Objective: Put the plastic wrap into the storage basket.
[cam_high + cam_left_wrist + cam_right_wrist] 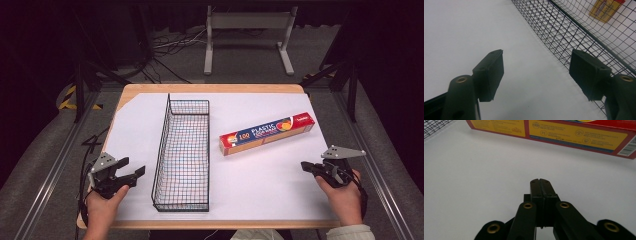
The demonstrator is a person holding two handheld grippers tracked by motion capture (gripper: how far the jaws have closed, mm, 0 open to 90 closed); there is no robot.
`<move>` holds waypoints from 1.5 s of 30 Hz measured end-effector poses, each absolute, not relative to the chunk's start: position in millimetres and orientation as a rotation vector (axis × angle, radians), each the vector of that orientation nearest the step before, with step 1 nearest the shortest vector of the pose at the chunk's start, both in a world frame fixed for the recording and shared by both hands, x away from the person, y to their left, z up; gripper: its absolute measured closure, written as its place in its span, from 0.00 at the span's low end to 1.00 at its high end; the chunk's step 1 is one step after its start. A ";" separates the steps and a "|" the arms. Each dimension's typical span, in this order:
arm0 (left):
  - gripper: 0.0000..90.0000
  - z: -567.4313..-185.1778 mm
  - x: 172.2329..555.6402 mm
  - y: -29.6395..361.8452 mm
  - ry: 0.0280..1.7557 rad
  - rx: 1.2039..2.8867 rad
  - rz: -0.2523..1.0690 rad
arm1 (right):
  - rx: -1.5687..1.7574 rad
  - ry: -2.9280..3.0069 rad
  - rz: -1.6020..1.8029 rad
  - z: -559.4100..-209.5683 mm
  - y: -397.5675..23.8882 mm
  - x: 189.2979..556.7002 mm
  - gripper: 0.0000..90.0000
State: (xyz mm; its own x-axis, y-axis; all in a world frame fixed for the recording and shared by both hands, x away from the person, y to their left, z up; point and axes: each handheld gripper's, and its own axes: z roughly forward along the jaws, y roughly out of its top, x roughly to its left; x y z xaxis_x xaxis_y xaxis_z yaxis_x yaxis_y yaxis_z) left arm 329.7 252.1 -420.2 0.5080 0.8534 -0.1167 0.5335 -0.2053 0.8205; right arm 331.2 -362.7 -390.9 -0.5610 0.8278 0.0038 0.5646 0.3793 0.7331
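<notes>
Basket (182,150) between left gripper (131,167), wrap box (267,132).

In the right gripper view the plastic wrap box (574,135) is cut off by the top and right edges, its small print too fine to be read; in the left gripper view the wire basket (579,37) is cropped by the top and right edges, and a corner of the box is seen through its mesh.

Black wire-mesh basket (183,155), glossy cardboard box (267,132) (printed), matt white tabletop (260,175).
</notes>
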 end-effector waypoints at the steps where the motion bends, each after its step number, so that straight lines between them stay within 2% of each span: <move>1: 0.30 -420.0 329.7 251.0 1.150 1.877 0.466 | 1.213 2.279 1.005 -390.2 -362.3 331.9 1.00; 12: 0.28 -413.6 329.9 253.2 1.138 1.856 0.474 | 1.194 2.327 1.077 -379.8 -354.8 344.4 1.00; 21: 0.27 -413.4 330.0 253.9 1.143 1.852 0.465 | 1.153 2.369 1.081 -352.6 -340.1 381.1 1.00; 33: 0.27 -414.8 319.7 261.4 1.189 1.840 0.476 | 1.071 2.444 1.064 -332.2 -290.1 429.8 1.00; 45: 0.26 -422.5 312.0 272.6 1.240 1.800 0.496 | 1.061 2.439 1.091 -341.1 -243.8 481.1 1.00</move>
State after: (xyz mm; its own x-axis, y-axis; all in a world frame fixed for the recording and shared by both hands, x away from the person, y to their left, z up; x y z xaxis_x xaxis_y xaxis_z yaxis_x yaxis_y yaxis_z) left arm 312.0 272.6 -422.5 0.4245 0.8937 -0.1453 0.5474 -0.1254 0.8274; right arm 481.1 -243.8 -341.1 -0.6972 0.7150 0.0518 0.5152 0.4495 0.7297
